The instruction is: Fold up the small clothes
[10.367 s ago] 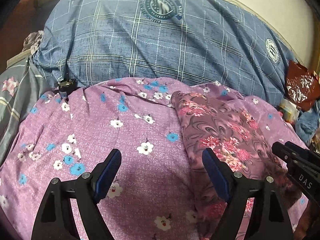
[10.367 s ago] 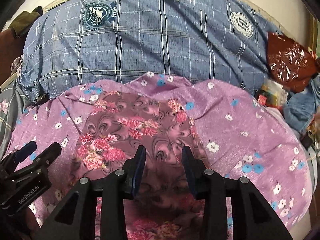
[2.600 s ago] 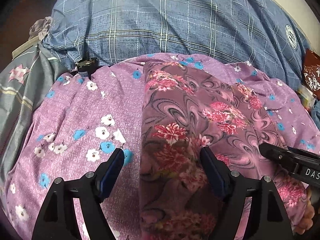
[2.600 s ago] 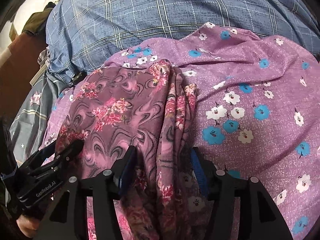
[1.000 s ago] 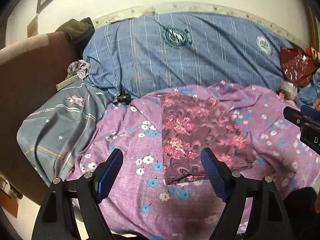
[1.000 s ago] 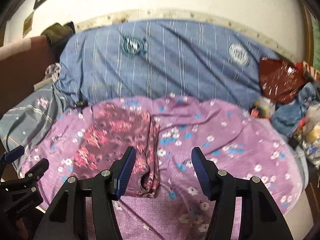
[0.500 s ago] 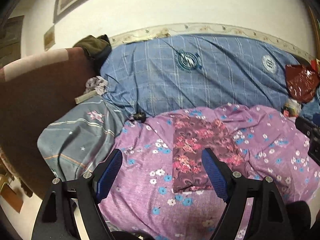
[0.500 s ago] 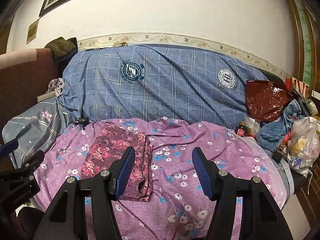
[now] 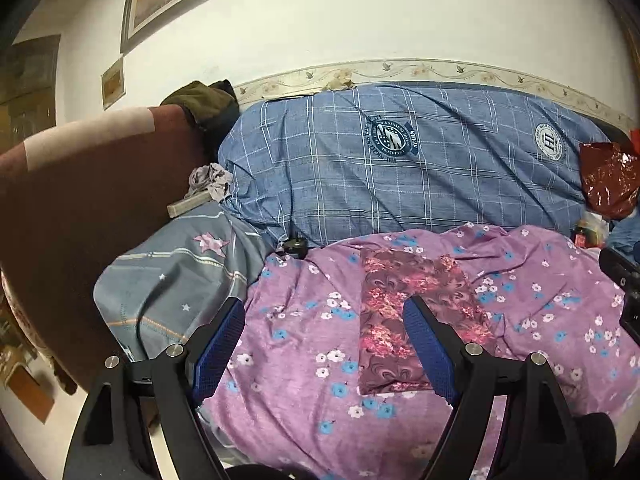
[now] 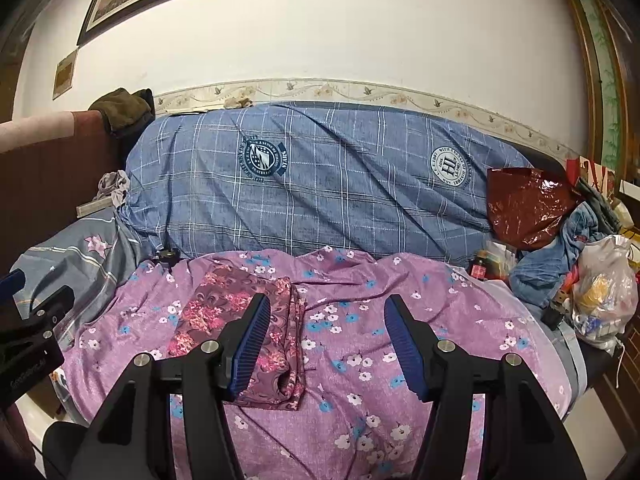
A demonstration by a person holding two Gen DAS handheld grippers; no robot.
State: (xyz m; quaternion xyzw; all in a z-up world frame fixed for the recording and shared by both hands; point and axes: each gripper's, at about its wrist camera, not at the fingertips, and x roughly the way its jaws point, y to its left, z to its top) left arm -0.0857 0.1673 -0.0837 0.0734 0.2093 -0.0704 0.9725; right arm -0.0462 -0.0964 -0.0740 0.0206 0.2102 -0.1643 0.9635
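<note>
Maroon floral garment (image 9: 416, 320): one, folded, flat on the purple flowered sheet (image 9: 304, 344) near its front edge. Blue checked pillow (image 10: 320, 184): one, behind. Two hand-held grippers, both above the bed, tilted downward: left hand-held gripper (image 9: 324, 352) gaping wide, empty; right hand-held gripper (image 10: 328, 344) parted, empty.

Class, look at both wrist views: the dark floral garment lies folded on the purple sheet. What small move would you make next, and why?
Probably none on the garment: keep both grippers back. It lies as a flat folded strip on the purple sheet, while the left gripper and right gripper stand open, holding nothing, clear of it.
</note>
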